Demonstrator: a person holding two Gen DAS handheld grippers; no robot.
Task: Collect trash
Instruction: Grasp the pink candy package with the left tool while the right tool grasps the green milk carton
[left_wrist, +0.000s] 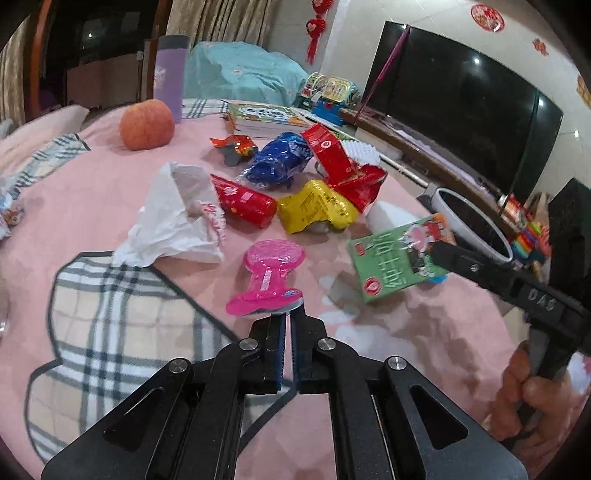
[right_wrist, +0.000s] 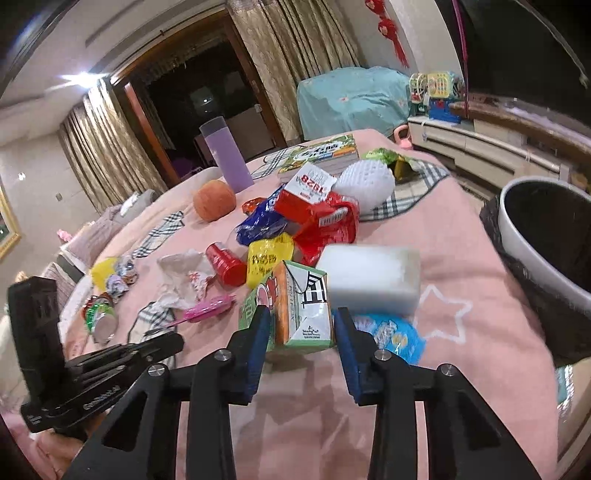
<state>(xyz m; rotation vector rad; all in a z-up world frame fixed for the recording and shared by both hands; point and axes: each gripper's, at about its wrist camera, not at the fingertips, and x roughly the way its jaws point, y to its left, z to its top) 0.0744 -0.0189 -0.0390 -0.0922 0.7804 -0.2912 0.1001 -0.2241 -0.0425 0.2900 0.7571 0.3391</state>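
Pink blanket-covered table (left_wrist: 406, 332), trash piled mid-table toward the far side. Near side in front of both grippers is mostly bare blanket, good room to move. Right edge drops off just past the white round bin with black liner (right_wrist: 535, 236), which stands beside the table, close to the right gripper.

Task items: green-and-orange drink carton (right_wrist: 303, 306), crumpled at its top, upright near the right edge, just in front of a white foam block (right_wrist: 369, 277). Blue-and-white snack wrapper (right_wrist: 399, 332) lies flat beside it. Pink plastic blister pack (left_wrist: 269, 273), mushroom-shaped, flat on the blanket toward the near edge, next to a crumpled white plastic bag (left_wrist: 177, 218). Behind: red cup-shaped wrapper (left_wrist: 243, 199), yellow foil packet (left_wrist: 314, 206), blue foil bag (left_wrist: 277, 162), red carton (left_wrist: 325, 147).

Left gripper (left_wrist: 287, 314): angled down, jaws fully closed, tips pinching the near edge of the pink pack.

Right gripper (right_wrist: 301, 332): angled down, jaws narrow, one each side of the carton; left pad touches it, contact on the right pad I can't tell. A hand (left_wrist: 524, 398) grips its handle.
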